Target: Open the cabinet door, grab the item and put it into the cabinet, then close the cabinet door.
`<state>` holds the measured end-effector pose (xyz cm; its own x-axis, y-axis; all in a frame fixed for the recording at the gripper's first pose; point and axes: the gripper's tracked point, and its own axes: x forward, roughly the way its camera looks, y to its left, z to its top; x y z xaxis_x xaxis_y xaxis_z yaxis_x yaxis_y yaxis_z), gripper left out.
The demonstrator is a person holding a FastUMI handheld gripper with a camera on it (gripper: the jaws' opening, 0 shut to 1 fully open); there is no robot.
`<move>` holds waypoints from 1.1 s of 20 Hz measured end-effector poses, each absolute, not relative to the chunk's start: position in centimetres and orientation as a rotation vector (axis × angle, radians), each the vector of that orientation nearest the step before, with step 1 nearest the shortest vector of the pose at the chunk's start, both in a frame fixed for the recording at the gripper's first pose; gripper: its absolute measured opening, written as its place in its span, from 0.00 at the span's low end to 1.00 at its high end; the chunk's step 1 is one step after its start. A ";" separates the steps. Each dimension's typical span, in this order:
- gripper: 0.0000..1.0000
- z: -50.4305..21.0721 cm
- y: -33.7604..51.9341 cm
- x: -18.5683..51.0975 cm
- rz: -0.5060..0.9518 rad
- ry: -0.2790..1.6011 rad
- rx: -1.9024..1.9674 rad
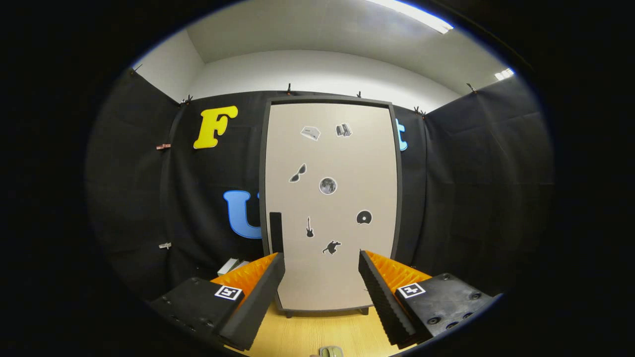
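Spread wide and gripping nothing, the gripper [321,282] is facing the closed cabinet door [331,208], its upright dark handle [276,232] lying just ahead of the left finger [258,292]

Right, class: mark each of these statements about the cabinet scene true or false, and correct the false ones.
1. The cabinet door is closed. True.
2. The claw is shut on the door's handle. False: its fingers are spread open, holding nothing, short of the cabinet.
3. The dark vertical handle sits near the door's left edge, just above the left finger. True.
4. The door's face is bare. False: it carries several small stickers.
5. The cabinet stands on a wooden surface. True.
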<state>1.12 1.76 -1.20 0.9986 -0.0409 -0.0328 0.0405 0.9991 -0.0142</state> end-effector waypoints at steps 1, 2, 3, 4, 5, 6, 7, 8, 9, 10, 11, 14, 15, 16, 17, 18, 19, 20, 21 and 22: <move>0.97 -1.5 2.0 1.6 -0.038 0.042 -0.022; 0.97 -1.8 2.1 2.2 -0.033 0.047 -0.028; 0.97 -2.0 2.4 2.9 -0.022 0.046 -0.031; 0.97 -2.2 2.8 3.7 -0.006 0.048 -0.033; 0.97 -2.7 3.2 4.7 0.011 0.060 -0.031; 0.97 -3.3 3.5 5.6 0.023 0.068 -0.028; 0.97 -3.6 3.8 6.6 0.037 0.075 -0.023; 0.97 -3.9 4.1 7.8 0.051 0.078 -0.016; 0.97 -4.3 4.5 8.9 0.068 0.083 -0.010; 0.97 -4.7 4.9 10.0 0.083 0.090 -0.006; 0.97 -5.0 5.3 10.9 0.096 0.095 -0.005; 0.98 -5.6 6.4 13.8 0.119 0.089 -0.004; 0.98 -5.9 6.6 14.7 0.120 0.089 -0.002; 0.98 -6.1 6.9 15.6 0.120 0.088 0.006; 0.98 -6.2 7.3 16.3 0.123 0.085 0.018; 0.98 -6.2 7.7 17.0 0.125 0.078 0.030; 0.98 -6.2 8.1 17.7 0.126 0.072 0.037; 0.98 -6.4 8.4 18.3 0.124 0.068 0.040; 0.98 -6.5 8.7 19.0 0.121 0.064 0.039; 0.97 -6.8 9.1 19.6 0.123 0.064 0.038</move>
<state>19.56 9.12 -6.80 0.9904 0.1238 -0.0618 -0.1214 0.9917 0.0414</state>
